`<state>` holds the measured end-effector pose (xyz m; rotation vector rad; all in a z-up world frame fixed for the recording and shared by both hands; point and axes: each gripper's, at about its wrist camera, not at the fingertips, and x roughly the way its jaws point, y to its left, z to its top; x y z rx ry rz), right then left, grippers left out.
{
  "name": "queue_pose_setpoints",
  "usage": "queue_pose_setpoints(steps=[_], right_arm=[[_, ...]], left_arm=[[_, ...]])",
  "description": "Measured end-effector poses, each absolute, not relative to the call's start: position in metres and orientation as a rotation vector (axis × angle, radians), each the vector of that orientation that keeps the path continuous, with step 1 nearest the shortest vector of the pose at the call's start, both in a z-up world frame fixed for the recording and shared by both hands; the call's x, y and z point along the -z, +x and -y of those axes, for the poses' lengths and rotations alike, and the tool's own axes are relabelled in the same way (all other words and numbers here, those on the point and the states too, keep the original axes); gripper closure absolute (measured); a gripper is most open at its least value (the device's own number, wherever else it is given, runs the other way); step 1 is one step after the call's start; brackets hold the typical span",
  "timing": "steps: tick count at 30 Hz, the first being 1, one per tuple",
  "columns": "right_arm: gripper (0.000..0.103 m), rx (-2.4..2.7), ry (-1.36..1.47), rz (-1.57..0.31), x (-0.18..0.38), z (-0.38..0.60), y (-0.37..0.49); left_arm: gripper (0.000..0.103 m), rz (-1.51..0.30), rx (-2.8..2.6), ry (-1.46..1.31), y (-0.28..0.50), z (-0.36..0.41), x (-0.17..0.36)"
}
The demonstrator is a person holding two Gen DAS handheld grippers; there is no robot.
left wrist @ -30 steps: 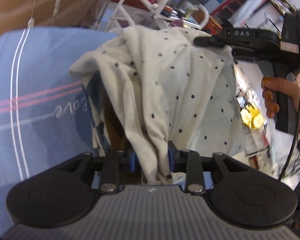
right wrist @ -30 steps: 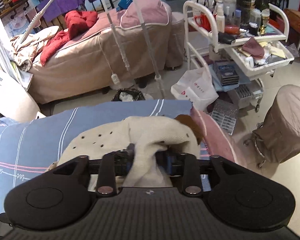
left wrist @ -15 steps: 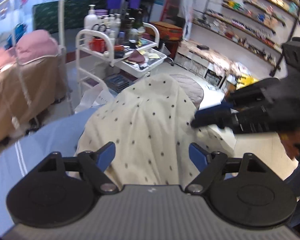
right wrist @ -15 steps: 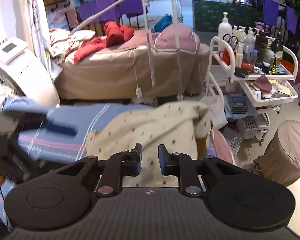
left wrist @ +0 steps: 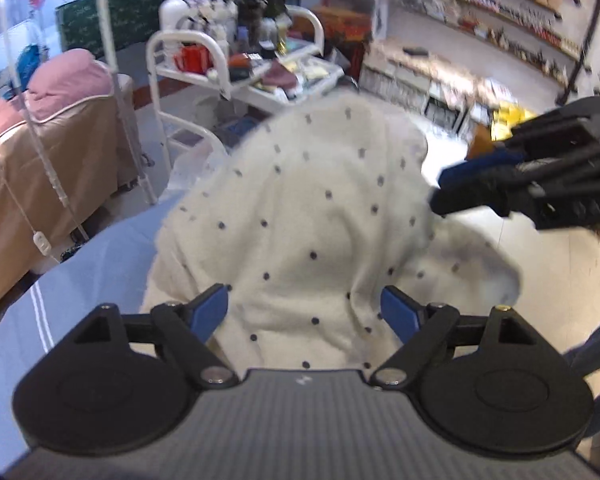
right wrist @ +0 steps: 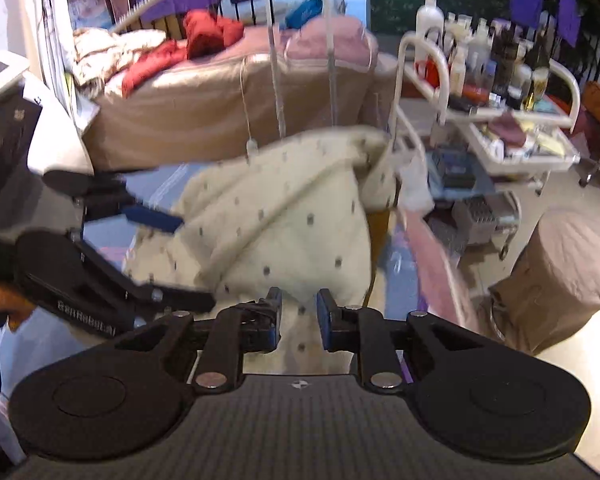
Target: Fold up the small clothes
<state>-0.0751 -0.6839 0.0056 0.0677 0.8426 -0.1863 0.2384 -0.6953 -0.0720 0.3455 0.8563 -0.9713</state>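
here a cream garment with small dark dots (left wrist: 312, 220) lies heaped on a bed covered in a blue striped sheet (left wrist: 80, 280), bunched up near the bed's far edge, beyond which the floor and a white trolley (left wrist: 236, 64) crowded with bottles can be seen. in the left wrist view, the left hand-held gripper (left wrist: 304, 312) sits low over the near side of the garment with its blue-padded fingers spread wide apart, nothing held between them; the cloth fills the gap but the pads do not press it. in that same view the right hand-held gripper (left wrist: 444, 192) enters from the right side, its tip at the garment's right fold; the picture is blurred there.

in the right wrist view, the right hand-held gripper (right wrist: 298, 318) has its fingers parted by a narrow gap, with dotted cloth (right wrist: 284, 216) visible behind the gap and no fabric pinched. the left hand-held gripper (right wrist: 156, 220) shows at the left, its blue fingertip touching the garment's left edge. a brown-covered massage bed (right wrist: 220, 96) with a red blanket stands behind, and a round covered stool (right wrist: 560, 276) stands on the floor to the right.
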Motion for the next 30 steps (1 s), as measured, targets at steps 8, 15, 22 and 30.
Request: queue_pose_setpoints(steps=[8, 15, 22, 30], right_arm=[[0.060, 0.141, 0.016, -0.894, 0.007, 0.701, -0.006], [0.060, 0.170, 0.132, -0.970, 0.043, 0.722, 0.016], [0.028, 0.184, 0.169, -0.911, 0.016, 0.709, -0.002], [0.000, 0.244, 0.157, -0.848, -0.023, 0.684, -0.034]], left_arm=[[0.016, -0.915, 0.999, 0.373, 0.215, 0.690, 0.072], [0.005, -0.960, 0.954, 0.416, 0.219, 0.699, 0.108], [0.003, -1.015, 0.925, 0.324, 0.227, 0.682, 0.092], [0.000, -0.973, 0.868, 0.322, 0.215, 0.665, 0.050]])
